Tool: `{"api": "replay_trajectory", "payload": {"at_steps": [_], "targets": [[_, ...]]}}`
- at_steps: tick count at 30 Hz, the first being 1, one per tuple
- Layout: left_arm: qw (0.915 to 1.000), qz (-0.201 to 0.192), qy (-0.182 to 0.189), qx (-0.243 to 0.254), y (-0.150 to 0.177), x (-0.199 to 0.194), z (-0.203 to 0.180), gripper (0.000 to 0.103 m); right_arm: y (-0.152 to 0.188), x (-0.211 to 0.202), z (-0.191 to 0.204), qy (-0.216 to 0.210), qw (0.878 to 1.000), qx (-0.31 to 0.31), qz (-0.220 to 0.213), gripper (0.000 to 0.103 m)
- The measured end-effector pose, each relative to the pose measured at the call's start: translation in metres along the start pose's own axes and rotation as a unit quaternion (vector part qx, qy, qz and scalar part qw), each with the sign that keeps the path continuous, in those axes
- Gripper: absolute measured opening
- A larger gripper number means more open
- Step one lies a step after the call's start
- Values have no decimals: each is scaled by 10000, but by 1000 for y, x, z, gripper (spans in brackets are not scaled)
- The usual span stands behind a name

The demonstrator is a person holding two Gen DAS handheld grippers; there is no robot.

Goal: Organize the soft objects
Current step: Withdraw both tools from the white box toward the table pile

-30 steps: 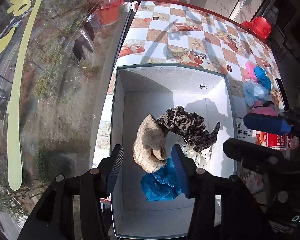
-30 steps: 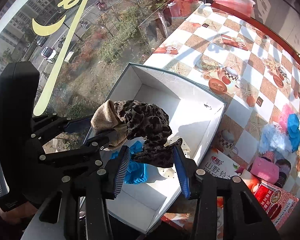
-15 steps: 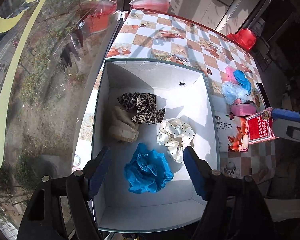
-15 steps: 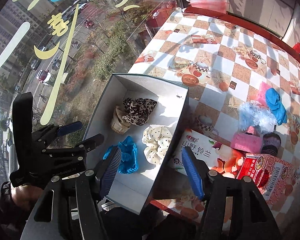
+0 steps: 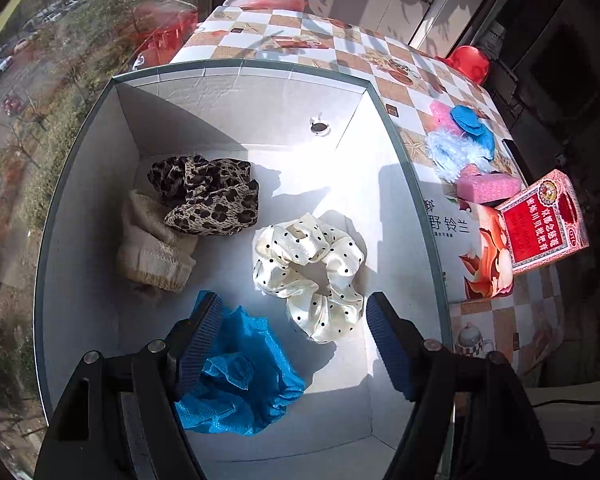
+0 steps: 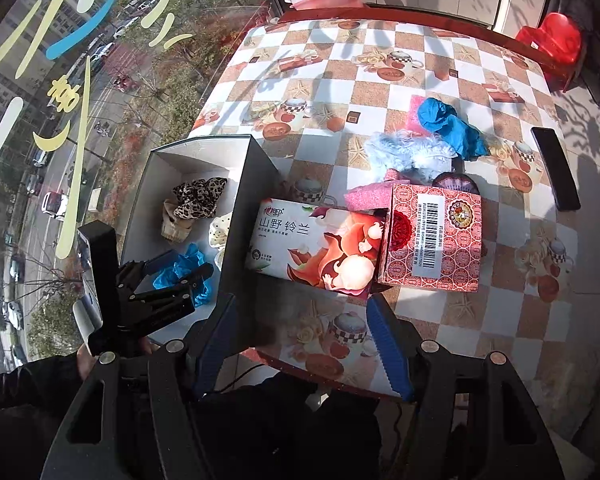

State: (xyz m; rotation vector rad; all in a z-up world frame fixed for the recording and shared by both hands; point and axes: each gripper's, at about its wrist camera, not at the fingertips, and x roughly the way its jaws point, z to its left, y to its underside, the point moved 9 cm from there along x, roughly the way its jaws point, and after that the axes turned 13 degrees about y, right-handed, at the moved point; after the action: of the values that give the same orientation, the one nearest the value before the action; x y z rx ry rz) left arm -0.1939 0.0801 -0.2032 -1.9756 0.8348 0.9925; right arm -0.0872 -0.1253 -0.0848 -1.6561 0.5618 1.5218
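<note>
Left tongs (image 5: 294, 344) agape — above box (image 5: 240, 76)

The left gripper (image 5: 290, 340) hangs low at the near left, jaws spread wide and empty. The right gripper (image 6: 302, 344) hovers higher at the near edge, likewise parted, holding nothing.

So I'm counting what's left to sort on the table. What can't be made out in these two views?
- Dark item behind the red carton, right wrist view: mostly covered, kind unclear.
- Pink sponge, same view: partly hidden by the carton.
- Polka-dot scrunchie, same view: cut off by the box wall.
- Beige sock, left wrist view: partly under the leopard scrunchie.
</note>
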Motion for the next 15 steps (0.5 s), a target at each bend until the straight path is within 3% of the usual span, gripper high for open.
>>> {"api": "replay_trajectory", "payload": {"at_steps": [3,9,15], "targets": [[9999,-51,10,-125,-13,4,13,77,1,-4,-12,84,9997,211,-26,67],[9999,52,-32,114,-41,9,24,77,4,-5,-26,204,9983,539,-19,67],[9994,85,-62,329,-44,-19,10,77,0,-14,-49,271,9948,962,-211,67]]}}
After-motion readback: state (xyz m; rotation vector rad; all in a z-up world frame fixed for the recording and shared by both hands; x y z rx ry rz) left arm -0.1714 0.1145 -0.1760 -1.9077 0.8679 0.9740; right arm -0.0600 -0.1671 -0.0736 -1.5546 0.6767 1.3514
